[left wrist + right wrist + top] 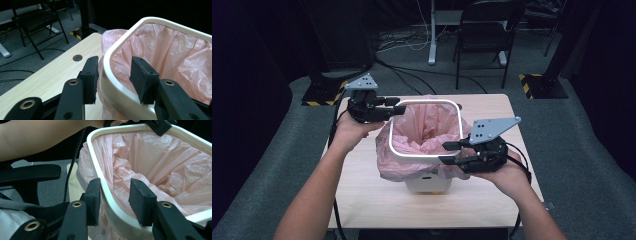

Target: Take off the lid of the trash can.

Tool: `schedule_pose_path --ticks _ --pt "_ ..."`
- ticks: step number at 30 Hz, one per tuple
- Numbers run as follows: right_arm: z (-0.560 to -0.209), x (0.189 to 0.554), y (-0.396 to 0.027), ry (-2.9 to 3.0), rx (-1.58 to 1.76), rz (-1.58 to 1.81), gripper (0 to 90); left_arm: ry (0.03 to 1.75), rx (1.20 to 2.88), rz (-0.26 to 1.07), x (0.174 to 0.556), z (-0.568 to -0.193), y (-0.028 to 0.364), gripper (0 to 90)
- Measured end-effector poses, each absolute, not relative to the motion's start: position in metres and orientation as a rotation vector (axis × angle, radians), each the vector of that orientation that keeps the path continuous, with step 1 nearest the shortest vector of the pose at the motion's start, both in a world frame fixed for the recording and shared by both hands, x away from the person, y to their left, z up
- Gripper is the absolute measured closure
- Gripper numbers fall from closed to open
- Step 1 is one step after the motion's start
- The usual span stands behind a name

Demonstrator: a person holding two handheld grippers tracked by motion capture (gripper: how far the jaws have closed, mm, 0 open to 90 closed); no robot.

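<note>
A white bin (427, 185) stands mid-table, lined with a pink plastic bag (427, 127) held under a white rim ring (426, 102). My left gripper (398, 106) is at the ring's far left corner, my right gripper (446, 152) at its near right corner. In the left gripper view the left gripper (115, 67) straddles the ring (155, 21): one jaw outside by the rim, the other inside the bag (175, 50) with a gap. The right gripper (113, 188) straddles the ring (100, 167) likewise, its inner pad off the bag (162, 160). Both are open.
The light wooden table (372, 185) has a round cable hole (77, 57) near its far edge. A black folding chair (484, 30) stands beyond the table. Stand bases with yellow-black stripes (539, 85) and loose cables lie on the grey carpet.
</note>
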State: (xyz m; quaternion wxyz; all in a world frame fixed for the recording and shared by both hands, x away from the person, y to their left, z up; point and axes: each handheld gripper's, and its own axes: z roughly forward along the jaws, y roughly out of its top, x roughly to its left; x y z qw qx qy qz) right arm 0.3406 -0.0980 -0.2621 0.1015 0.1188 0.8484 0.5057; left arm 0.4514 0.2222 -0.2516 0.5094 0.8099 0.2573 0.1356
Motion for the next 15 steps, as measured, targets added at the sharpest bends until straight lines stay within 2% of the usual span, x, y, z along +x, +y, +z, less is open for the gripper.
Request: schedule_pose_path --ticks 15 --pt "-0.265 0.343 -0.086 2.544 0.279 1.495 69.1 0.614 1.969 0.334 0.460 -0.253 0.215 68.1"
